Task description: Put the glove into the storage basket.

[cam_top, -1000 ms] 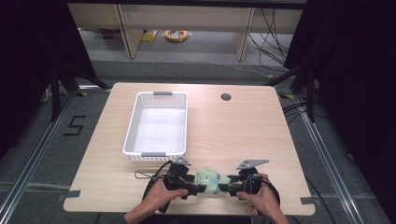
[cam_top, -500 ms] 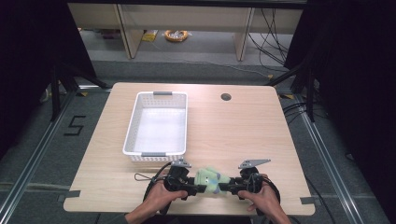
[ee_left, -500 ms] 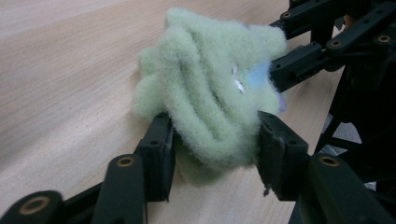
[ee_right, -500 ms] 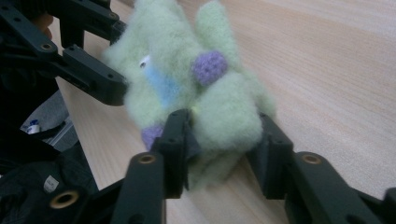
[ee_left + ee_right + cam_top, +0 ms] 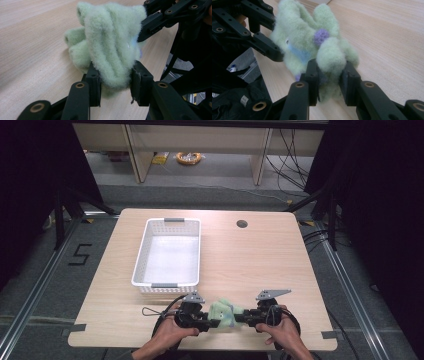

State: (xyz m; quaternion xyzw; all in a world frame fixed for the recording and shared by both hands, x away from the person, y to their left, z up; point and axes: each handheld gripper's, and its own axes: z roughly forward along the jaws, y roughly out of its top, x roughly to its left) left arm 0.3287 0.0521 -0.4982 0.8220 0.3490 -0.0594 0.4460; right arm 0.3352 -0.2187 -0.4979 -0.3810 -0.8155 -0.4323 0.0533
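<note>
Bottom centre of bench (image 5: 260, 265) | my left gripper (image 5: 115, 80) and right gripper (image 5: 329, 81) jaws both pinching green fleece toy (image 5: 223, 313) | white basket (image 5: 142, 265) above-left

basket (image 5: 167, 251) ahead-left, table (image 5: 260, 260) right open

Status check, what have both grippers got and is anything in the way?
Left gripper and right gripper both shut on the green plush toy, held between them at the table's near edge. White basket empty, just beyond. Nothing between them.

Black gripper (image 5: 115, 83) links, brass pivot pins.
</note>
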